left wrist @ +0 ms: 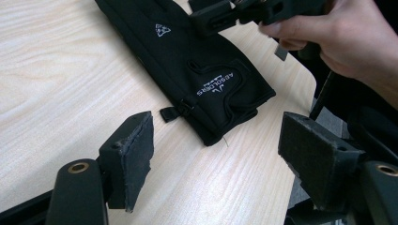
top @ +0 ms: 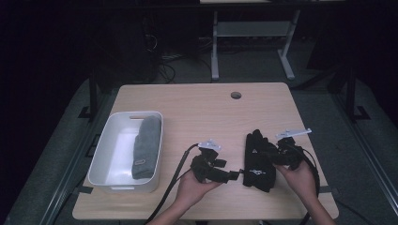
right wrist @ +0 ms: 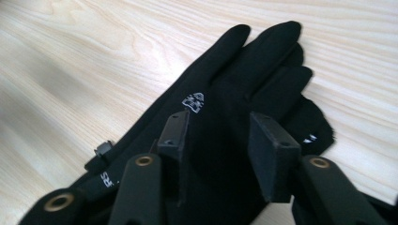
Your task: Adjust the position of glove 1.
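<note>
Black fabric glove (top: 258, 159) lies flat on the right half of the table, long axis running near to far, fingers pointing away from the person, cuff toward the near edge. Surface: light wood-grain tabletop (top: 202, 108) with a round cable hole at the far side; dim room, white desk frame behind. White rectangular plastic bin (top: 105, 154) at left holds a grey folded cloth (top: 145, 145). Glove carries small white logos and a cuff pull-tab. Left gripper (left wrist: 216, 159): jaws wide apart, nothing between, just short of the cuff. Right gripper (right wrist: 218, 150): jaws parted over the glove's back, pads not pressing.
</note>
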Demonstrator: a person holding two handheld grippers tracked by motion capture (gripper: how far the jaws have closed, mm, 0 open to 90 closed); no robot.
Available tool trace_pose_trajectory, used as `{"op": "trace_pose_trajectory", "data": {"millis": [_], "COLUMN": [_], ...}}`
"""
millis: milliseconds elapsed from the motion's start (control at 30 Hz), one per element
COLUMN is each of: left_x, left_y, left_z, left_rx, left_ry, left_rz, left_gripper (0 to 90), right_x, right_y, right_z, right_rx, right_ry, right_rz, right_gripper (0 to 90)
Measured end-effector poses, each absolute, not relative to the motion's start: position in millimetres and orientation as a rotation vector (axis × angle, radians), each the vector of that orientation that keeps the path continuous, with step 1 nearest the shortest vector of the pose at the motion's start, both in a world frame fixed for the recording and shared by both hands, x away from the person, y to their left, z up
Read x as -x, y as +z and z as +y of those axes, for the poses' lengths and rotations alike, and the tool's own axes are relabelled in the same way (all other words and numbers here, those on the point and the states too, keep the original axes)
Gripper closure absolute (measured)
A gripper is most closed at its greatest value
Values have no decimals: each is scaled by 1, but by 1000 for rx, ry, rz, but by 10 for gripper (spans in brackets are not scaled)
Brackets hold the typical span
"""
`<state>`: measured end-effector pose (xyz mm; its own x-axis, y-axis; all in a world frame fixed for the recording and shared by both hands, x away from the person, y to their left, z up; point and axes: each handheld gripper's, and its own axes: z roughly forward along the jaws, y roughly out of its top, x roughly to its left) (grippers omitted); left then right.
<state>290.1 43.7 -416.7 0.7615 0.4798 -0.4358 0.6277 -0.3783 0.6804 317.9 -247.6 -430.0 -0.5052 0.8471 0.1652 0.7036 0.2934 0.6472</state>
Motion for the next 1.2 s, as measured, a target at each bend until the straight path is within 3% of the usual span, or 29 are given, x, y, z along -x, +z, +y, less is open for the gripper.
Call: {"op": "trace_pose_trajectory", "data": {"millis": [67, 167, 300, 800, 933, 967, 1033, 1200], "left_x": [-290, -291, -291, -300, -304, -305, -306, -307], "left_y": [-417, -420, -424, -442, -448, -450, -452, -458], "left_z": [43, 41, 36, 26, 24, 22, 20, 14], "left_rx": [-2047, -2052, -2060, -2107, -2122, -2121, -2126, -2142], "left_ry": [-206, -212, -217, -253, -260, -269, -275, -287], "left_rz": [831, 833, 841, 896, 916, 932, 938, 947], "left_gripper": [268, 270, 272, 303, 323, 331, 350, 378], "right_x": [-316, -309, -305, -297, -297, -300, -302, -314], "right_y": [-429, -434, -442, -452, -450, -446, -443, -443], "right_z": [-249, -257, -258, -243, -237, -237, -238, -252], "right_rx": [-1441, -1437, -1448, -1412, -1392, -1392, -1393, -1497], "right_ry": [1008, 1000, 1002, 1053, 1071, 1081, 1072, 1102], "right_rz": [2346, 2360, 2381, 2443, 2481, 2463, 2429, 2314], "right_gripper": [626, 719, 749, 728, 642, 517, 441, 350]}}
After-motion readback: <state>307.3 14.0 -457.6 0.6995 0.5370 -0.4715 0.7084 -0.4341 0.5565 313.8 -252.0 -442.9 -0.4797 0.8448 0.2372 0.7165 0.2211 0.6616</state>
